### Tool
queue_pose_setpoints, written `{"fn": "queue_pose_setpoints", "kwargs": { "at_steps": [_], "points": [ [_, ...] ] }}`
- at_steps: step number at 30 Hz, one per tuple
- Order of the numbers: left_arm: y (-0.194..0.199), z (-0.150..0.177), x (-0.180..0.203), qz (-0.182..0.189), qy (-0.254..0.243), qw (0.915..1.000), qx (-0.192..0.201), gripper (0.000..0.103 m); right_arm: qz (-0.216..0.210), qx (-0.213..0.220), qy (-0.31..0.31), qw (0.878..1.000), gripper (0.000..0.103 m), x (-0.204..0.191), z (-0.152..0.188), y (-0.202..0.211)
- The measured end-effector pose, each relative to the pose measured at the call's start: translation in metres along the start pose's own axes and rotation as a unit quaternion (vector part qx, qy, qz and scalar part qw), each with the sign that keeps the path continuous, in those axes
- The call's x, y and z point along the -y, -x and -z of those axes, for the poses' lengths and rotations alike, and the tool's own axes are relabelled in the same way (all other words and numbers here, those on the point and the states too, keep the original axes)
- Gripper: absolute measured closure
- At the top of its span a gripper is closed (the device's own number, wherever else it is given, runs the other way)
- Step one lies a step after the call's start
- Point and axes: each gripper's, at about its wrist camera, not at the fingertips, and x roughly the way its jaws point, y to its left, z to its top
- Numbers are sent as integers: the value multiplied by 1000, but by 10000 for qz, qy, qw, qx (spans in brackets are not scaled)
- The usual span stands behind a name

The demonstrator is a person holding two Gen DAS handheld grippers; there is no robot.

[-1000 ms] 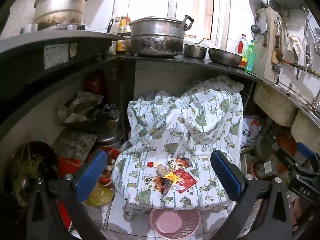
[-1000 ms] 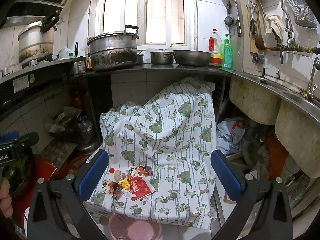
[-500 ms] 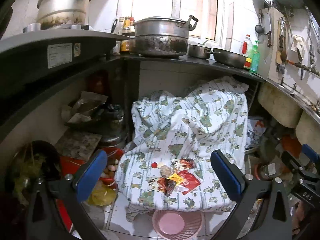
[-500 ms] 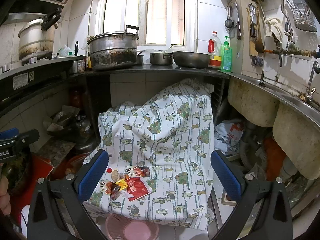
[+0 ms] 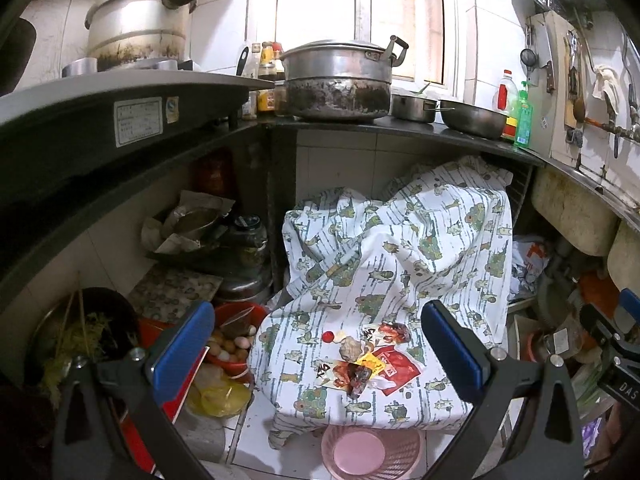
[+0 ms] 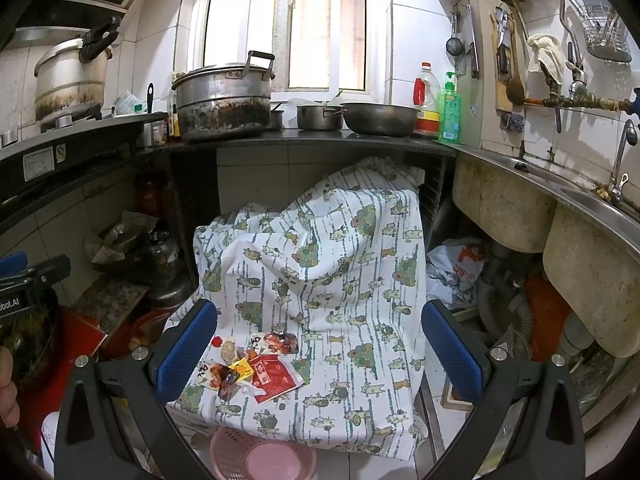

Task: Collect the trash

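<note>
A small heap of trash lies on a patterned white cloth draped over a low stand: a red wrapper, a yellow scrap, dark crumpled wrappers, a beige lump and a small red ball. A pink basket stands on the floor below the cloth's front edge. My left gripper and right gripper both hang open, above and short of the heap, nothing between the fingers.
A dark counter with big metal pots runs behind. Sinks sit at the right. Pans, a red bowl of eggs and a yellow bag crowd the floor at the left. The other gripper shows at each view's edge.
Both grippers have drifted slightly; the cloth and trash shifted a little right in the left view and left in the right view. Jaws stayed open. Nothing was picked up.
</note>
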Motion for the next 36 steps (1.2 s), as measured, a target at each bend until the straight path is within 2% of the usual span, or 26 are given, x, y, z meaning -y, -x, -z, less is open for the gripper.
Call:
{"fn": "queue_pose_setpoints", "kwargs": {
  "at_steps": [16,22,30,36],
  "points": [
    [2,0,2,-55,-69,10000,-8,0,-17,6,-38,10000,0,1,1,0],
    [-2,1,-2,-56,92,9999,0,0,28,19,-21,10000,0,15,7,1],
    [-7,2,-6,-230,150,9996,7,0,51,3,-14,10000,0,14,5,0],
    [-2,3,-7,-204,151,9994,229,0,25,103,76,9999,0,10,3,3]
  ]
}}
